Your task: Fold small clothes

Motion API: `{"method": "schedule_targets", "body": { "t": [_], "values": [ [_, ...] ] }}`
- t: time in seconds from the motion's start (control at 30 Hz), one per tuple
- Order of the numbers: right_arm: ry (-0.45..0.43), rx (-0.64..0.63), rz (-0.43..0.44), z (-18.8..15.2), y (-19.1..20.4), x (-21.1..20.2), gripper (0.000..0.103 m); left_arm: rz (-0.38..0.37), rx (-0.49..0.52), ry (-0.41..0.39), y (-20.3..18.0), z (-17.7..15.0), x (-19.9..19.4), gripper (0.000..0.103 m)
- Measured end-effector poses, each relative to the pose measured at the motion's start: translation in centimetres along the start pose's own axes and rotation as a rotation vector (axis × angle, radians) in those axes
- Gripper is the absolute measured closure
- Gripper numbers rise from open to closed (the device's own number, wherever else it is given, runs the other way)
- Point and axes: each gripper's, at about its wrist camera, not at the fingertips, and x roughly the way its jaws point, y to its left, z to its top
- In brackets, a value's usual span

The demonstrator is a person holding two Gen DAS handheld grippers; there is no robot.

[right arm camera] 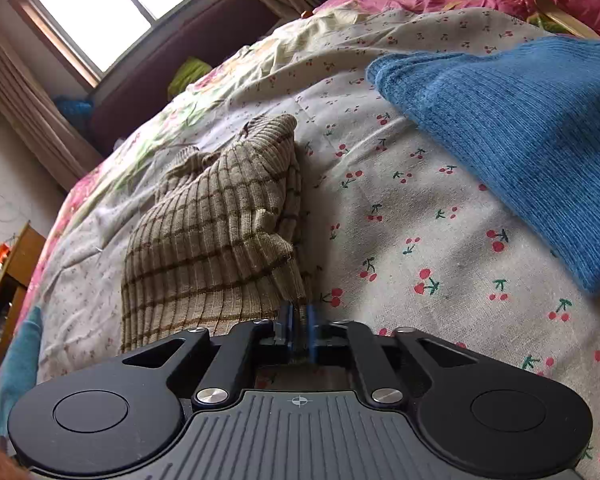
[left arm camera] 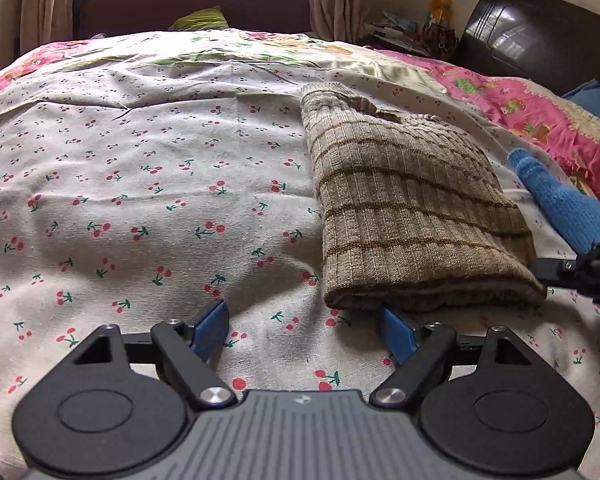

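Left wrist view shows your left gripper (left arm camera: 304,330) spread wide over the cherry-print bedsheet (left arm camera: 140,200), its right-hand pad just at the near hem of the striped beige knit sweater (left arm camera: 412,208), which lies folded into a thick rectangle on the bed. In the right wrist view your right gripper (right arm camera: 299,320) is pressed together on the sweater's (right arm camera: 216,240) near corner, with a bit of ribbed fabric pinched between the blue pads. Judge this garment as light, soft and floppy: the ribbed knit will stretch and sag wherever it is unsupported, and the stacked layers can slide apart if you lift by one corner only. You would probably do best to bring the left tool onto the opposite end of that near hem, biting through all layers, so both corners travel together. A blue knit garment (right arm camera: 520,140) lies well apart on the right, seemingly folded too; keep the beige piece from dragging onto it.
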Motion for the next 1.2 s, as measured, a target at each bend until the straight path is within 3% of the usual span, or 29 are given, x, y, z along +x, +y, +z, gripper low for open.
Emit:
{"method": "schedule_targets", "body": {
  "t": [0.23, 0.47, 0.57, 0.8, 0.97, 1.13, 1.2],
  "values": [
    [-0.102, -0.11, -0.032, -0.1, 2.1, -2.4, 0.09, -0.024, -0.02, -0.016, 0.1, 0.1, -0.5, 0.011],
    [-0.064, -0.037, -0.036, -1.6, -0.2, -2.5, 0.088, -0.047, -0.06, -0.041, 0.5, 0.2, -1.0, 0.011],
    [-0.023, -0.113, -0.027, -2.4, 0.2, -2.3, 0.088, -0.05, -0.08, -0.03, 0.7, 0.2, -0.7, 0.011],
    [-0.019, -0.358, -0.109, -4.0, 3.7, -0.1, 0.088, -0.038, -0.061, -0.029, 0.4, 0.0, -0.5, 0.011],
    [-0.032, -0.275, -0.079, -3.2, 2.7, 0.1, 0.078, -0.044, -0.066, -0.029, 0.5, 0.0, -0.5, 0.011],
    [-0.012, -0.219, -0.077, -2.4, 2.2, 1.4, 0.077, -0.055, -0.064, -0.029, 0.4, 0.1, -0.5, 0.011],
    [-0.003, -0.197, -0.068, -2.2, 1.9, 1.8, 0.083, -0.054, -0.059, -0.029, 0.2, 0.1, -0.4, 0.011]
  ]
}}
